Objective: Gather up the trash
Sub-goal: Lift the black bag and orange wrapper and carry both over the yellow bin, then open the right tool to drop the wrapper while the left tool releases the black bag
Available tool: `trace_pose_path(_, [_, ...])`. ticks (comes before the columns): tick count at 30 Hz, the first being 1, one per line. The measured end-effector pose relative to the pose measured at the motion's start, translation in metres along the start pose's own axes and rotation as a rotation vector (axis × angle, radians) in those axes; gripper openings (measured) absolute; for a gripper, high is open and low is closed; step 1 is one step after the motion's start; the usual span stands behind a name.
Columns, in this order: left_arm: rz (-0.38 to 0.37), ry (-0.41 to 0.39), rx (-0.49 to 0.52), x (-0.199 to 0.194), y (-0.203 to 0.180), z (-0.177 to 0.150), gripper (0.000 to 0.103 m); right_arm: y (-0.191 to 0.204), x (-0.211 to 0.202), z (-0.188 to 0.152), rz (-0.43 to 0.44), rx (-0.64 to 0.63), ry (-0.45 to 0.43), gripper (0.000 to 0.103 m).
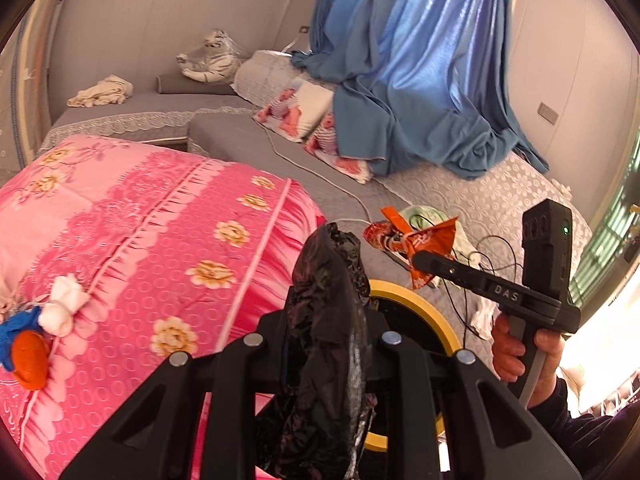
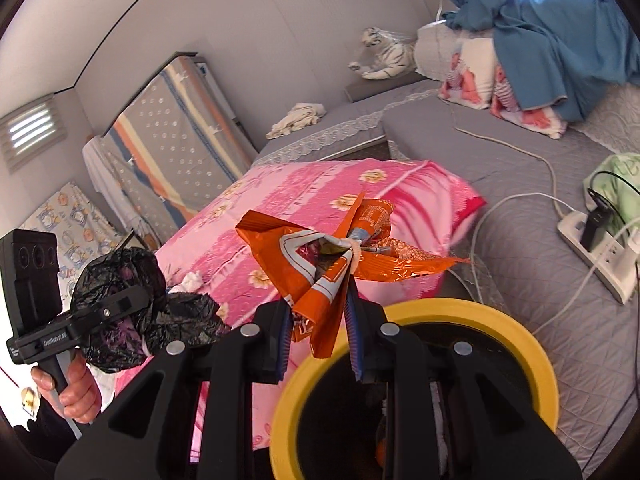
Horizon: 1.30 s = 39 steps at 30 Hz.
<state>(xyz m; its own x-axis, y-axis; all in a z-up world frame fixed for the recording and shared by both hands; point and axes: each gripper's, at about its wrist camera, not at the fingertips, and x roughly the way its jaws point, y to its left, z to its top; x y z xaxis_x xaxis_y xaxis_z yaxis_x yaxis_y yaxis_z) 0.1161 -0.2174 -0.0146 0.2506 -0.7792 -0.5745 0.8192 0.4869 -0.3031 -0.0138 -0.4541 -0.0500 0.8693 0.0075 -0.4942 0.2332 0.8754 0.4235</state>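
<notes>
My left gripper [image 1: 326, 312] is shut on a crumpled black plastic bag [image 1: 328, 320], held over the pink quilt beside the yellow-rimmed bin [image 1: 424, 308]. It also shows in the right wrist view [image 2: 132, 300], where the black bag [image 2: 120, 284] bulges around the fingers. My right gripper [image 2: 320, 312] is shut on an orange snack wrapper [image 2: 316, 264], just above the bin's yellow rim [image 2: 472, 312]. In the left wrist view the right gripper [image 1: 420, 260] holds the orange wrapper [image 1: 416, 240] above the bin. A white crumpled tissue [image 1: 64, 304] lies on the quilt at the left.
A folded pink flowered quilt [image 1: 140, 232] fills the left. A grey sofa bed [image 2: 540, 240] carries a white power strip [image 2: 600, 252] with cables, a green cloth [image 2: 616, 184], baby-print pillows [image 1: 296, 112], a blue curtain [image 1: 420, 80] and a plush tiger [image 1: 212, 60].
</notes>
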Motion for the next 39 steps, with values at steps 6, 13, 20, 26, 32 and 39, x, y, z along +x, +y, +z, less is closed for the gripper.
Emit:
trace_pose_path(6, [-0.033,0.034,0.013,0.017,-0.014,-0.004,0.021,-0.016,-0.009,-0.003,-0.026,0.026,-0.006,0.022])
trace_pose_path(13, [-0.066,0.071,0.032,0.036,-0.03,-0.01,0.021,-0.029,-0.015,-0.009,-0.052,0.048,-0.001,0.022])
trace_pose_path(20, [-0.077,0.101,0.043,0.05,-0.037,-0.018,0.021,-0.04,-0.015,-0.016,-0.074,0.069,0.015,0.022])
trace_pose_path(26, [-0.084,0.138,0.045,0.063,-0.043,-0.028,0.021,-0.054,-0.008,-0.026,-0.098,0.098,0.057,0.022])
trace_pose_path(32, [-0.085,0.17,0.054,0.077,-0.051,-0.036,0.021,-0.066,-0.001,-0.039,-0.12,0.12,0.094,0.022])
trace_pose_path(39, [-0.084,0.207,0.057,0.094,-0.058,-0.046,0.021,-0.078,0.004,-0.05,-0.14,0.137,0.12,0.022])
